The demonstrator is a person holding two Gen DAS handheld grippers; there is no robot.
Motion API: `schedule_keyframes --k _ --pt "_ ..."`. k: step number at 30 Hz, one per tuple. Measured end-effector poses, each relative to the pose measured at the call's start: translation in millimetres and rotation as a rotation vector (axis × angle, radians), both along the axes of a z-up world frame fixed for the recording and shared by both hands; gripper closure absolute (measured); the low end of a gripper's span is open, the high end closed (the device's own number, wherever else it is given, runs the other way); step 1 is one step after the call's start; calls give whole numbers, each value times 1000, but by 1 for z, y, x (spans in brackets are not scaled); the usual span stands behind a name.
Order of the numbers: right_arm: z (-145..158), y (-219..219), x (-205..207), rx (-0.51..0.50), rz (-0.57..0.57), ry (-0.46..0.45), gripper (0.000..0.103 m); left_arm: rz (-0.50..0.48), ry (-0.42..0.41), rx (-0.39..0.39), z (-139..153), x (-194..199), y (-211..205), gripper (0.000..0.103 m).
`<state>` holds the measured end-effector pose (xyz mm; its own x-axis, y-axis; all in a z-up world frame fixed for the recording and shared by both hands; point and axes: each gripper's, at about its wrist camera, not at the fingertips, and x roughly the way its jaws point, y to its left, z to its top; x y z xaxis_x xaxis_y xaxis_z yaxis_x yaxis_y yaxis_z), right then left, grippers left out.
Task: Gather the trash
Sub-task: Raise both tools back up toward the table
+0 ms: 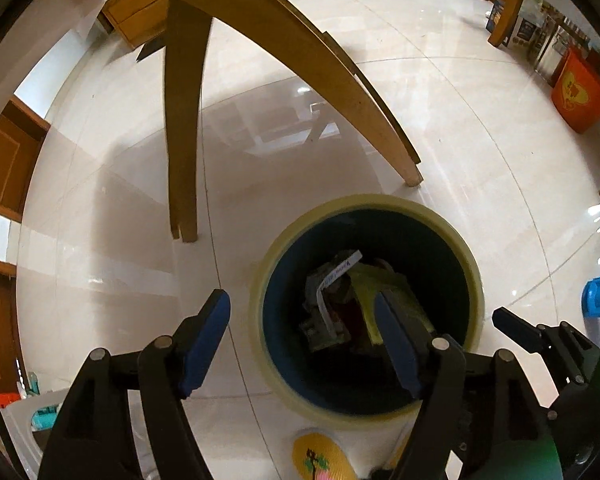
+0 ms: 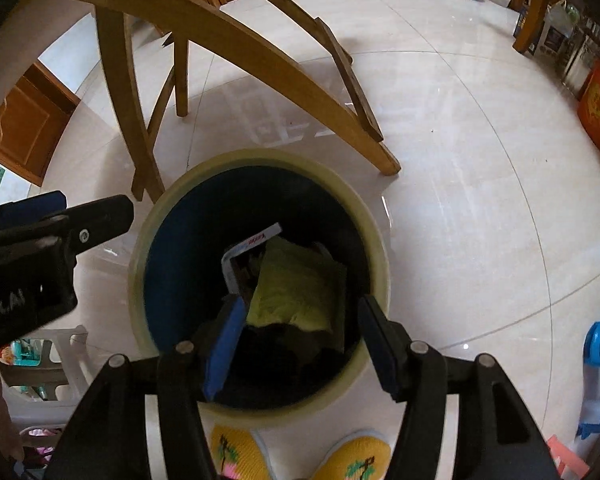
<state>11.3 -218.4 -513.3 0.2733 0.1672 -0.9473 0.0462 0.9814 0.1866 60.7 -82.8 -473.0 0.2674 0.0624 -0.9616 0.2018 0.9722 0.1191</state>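
Both my grippers hang over the trash bin [image 2: 374, 236], jaws apart and empty.

My right gripper [image 2: 296, 344] points down into the bin's mouth, nothing between its blue pads [image 2: 224, 354]. My left gripper [image 1: 304, 344] straddles the bin's near-left rim, one finger over the floor [image 1: 460, 120], the other over the opening, gripping nothing. Inside the bin lie a yellow wrapper [image 2: 296, 288] and a white carton [image 2: 244, 246], touching each other. A wooden chair leg [image 2: 384, 160] stands just behind the bin; yellow slippers [image 2: 236, 452] sit just before it.
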Motion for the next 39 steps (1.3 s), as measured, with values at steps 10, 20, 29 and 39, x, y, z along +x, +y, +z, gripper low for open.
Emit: schedule_keyframes --k 10,20,29,39 --pt "89 -3 -29 16 -25 41 44 -13 18 -56 107 -33 7 30" --pt "244 4 -31 36 -24 -20 44 -85 -59 -108 275 -40 21 30" --pt "392 13 -29 -19 -26 -143 44 -135 -199 -147 410 -35 50 30" --pt "471 23 -18 -51 -51 -260 44 -97 -353 -203 487 -17 89 30"
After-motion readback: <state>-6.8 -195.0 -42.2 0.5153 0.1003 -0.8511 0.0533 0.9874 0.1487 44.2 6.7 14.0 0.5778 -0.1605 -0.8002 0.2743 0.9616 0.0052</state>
